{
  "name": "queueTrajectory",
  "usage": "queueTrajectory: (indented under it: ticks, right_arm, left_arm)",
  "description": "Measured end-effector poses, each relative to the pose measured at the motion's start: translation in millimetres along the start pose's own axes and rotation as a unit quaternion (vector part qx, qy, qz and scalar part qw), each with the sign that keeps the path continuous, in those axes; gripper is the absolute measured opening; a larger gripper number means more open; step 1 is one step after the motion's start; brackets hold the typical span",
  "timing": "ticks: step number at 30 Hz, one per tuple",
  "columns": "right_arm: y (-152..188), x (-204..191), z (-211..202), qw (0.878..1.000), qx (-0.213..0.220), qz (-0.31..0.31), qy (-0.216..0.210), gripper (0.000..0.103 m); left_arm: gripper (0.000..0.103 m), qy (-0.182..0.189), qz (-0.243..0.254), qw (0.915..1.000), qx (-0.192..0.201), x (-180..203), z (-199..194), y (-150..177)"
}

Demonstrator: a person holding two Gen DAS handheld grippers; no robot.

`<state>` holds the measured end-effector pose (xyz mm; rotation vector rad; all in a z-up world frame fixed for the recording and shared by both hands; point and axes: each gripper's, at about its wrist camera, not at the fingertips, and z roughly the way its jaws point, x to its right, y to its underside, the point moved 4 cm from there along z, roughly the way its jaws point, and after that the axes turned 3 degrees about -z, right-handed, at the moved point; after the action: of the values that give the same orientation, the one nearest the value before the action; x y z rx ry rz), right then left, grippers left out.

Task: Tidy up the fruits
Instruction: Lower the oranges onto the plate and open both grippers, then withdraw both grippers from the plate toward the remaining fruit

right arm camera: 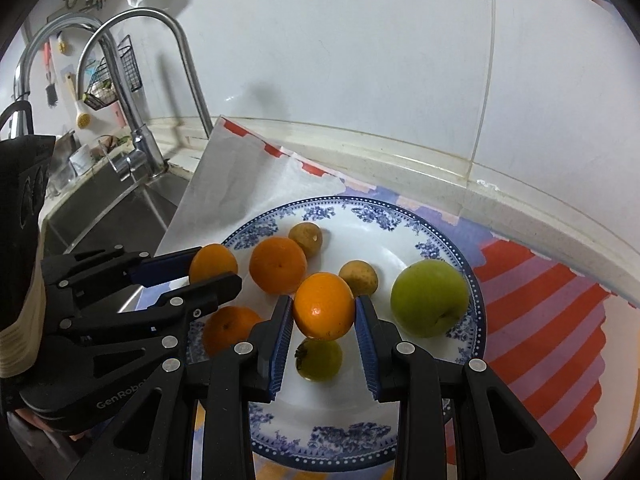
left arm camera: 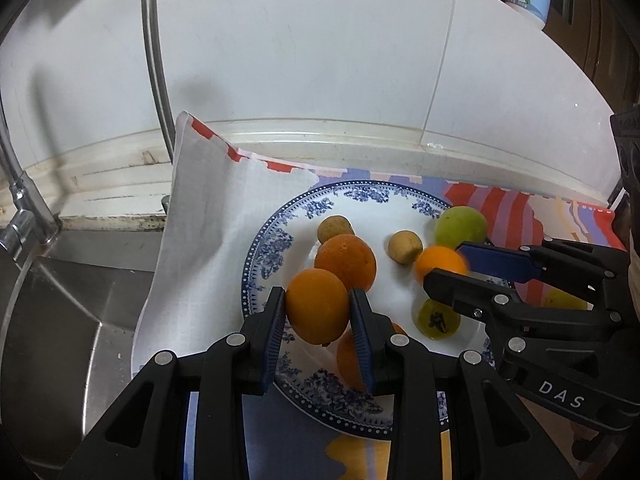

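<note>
Left wrist view: the left gripper (left arm camera: 318, 312) is clamped on an orange (left arm camera: 317, 306) held above the near-left rim of the blue-patterned plate (left arm camera: 264, 256), with a larger orange (left arm camera: 346, 262) just behind it and another orange (left arm camera: 347, 360) partly hidden beneath. Right wrist view: the right gripper (right arm camera: 323, 322) is clamped on a second orange (right arm camera: 323, 306) over the plate's middle, directly above a small yellow-green fruit (right arm camera: 319, 359) and beside a green apple (right arm camera: 430, 298). Judgement: both fruits appear ready to set down; each should be lowered into a bare patch, clear of neighbours, and the pads parted only once it rests.
</note>
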<state>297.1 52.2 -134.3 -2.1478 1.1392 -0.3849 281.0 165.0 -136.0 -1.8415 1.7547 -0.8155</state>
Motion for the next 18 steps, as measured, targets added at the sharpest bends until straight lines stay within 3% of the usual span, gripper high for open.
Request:
queueTrajectory:
  ticks: [5,8,18]
  right_arm:
    - [0.2,4.4,-0.5,1.0,-0.002,0.006,0.007,0.039]
    - [0.8,5.8,-5.6,1.0,0.004,0.006,0.012,0.039]
    - [2.9,4.5,-43.7,0.999,0.04,0.008,0.02,0.039]
  left_arm:
    - [0.034,-0.002,0.004,1.0,0.001,2.4,1.5,0.3]
    - [0.047,-0.006,0.01,0.9999,0.008,4.8,-4.0,-0.1]
    - [0.053,-0.015,0.003,0.9986,0.051,18.4,-49.6,1.0]
